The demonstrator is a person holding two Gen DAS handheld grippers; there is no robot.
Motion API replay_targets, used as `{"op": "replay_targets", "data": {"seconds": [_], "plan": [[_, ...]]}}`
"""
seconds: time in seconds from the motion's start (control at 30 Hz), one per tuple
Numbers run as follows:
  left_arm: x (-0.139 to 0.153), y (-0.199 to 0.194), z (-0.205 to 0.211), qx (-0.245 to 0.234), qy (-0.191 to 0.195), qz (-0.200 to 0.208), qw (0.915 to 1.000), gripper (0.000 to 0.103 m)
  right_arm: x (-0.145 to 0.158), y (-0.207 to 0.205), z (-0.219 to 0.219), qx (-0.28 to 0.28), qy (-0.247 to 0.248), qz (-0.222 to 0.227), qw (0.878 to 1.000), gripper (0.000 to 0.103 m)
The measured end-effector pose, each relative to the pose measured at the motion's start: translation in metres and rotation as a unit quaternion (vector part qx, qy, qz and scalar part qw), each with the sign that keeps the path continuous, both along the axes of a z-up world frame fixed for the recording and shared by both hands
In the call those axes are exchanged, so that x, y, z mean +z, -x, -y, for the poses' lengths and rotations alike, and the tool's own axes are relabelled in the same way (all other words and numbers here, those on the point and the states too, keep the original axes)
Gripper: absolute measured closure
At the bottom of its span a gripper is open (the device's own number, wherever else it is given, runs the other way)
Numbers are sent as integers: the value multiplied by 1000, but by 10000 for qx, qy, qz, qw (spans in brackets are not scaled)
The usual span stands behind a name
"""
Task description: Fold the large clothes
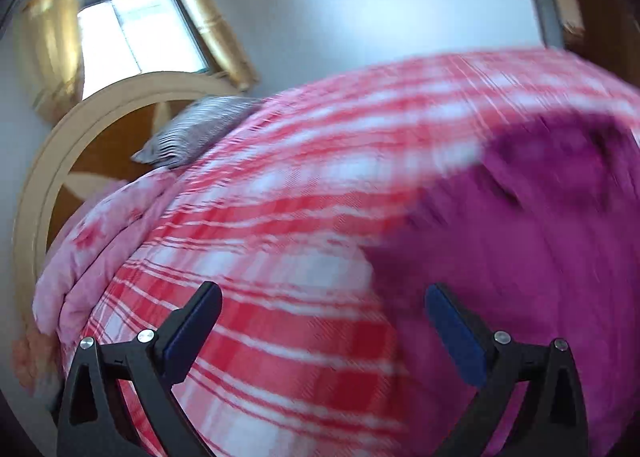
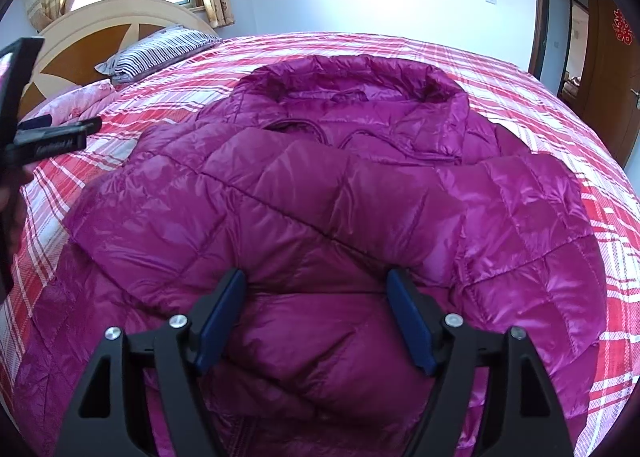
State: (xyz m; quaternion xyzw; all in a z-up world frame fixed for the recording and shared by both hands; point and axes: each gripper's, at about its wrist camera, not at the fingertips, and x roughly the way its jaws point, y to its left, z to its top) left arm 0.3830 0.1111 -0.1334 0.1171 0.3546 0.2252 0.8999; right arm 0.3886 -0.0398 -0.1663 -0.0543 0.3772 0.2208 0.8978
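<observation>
Jacket (image 2: pixel 320 197) lay flat on bed (image 2: pixel 560 105), sleeves folded across front. R gripper (image 2: pixel 316 277) wide, empty, over hem. L gripper (image 1: pixel 322 293) wide, empty, off to the side. Risk: slick puffy fabric slips from pads, fold springs open.

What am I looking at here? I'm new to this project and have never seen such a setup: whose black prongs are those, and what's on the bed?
No robot: a person holds a two-fingered claw in each hand, with a wide-angle camera on each looking along the fingers. The blurred picture is from the left claw, open over the red plaid bedspread. The sharp one is from the right claw, also open, over a magenta puffer jacket lying on the bed, sleeves folded across its front. Neither claw holds anything. A striped pillow lies by the headboard.
</observation>
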Motion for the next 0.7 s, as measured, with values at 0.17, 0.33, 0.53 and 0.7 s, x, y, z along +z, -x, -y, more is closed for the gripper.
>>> {"op": "replay_targets", "data": {"seconds": [0.17,0.33,0.53,0.7], "plan": [[-42,2,-6,72,-47,-380,9992,1,1,0,0,68,-41,-44,10000,25],[-2,10,-9,197,99,133,9997,1,31,15,23,87,-525,282,9982,27],[33,1,47,-545,596,500,9955,1,46,-14,40,-368,-764,44,9964,30],[-9,-24,90,-1028,239,-219,9942,1,11,-25,29,-280,-121,-240,9992,33]]}}
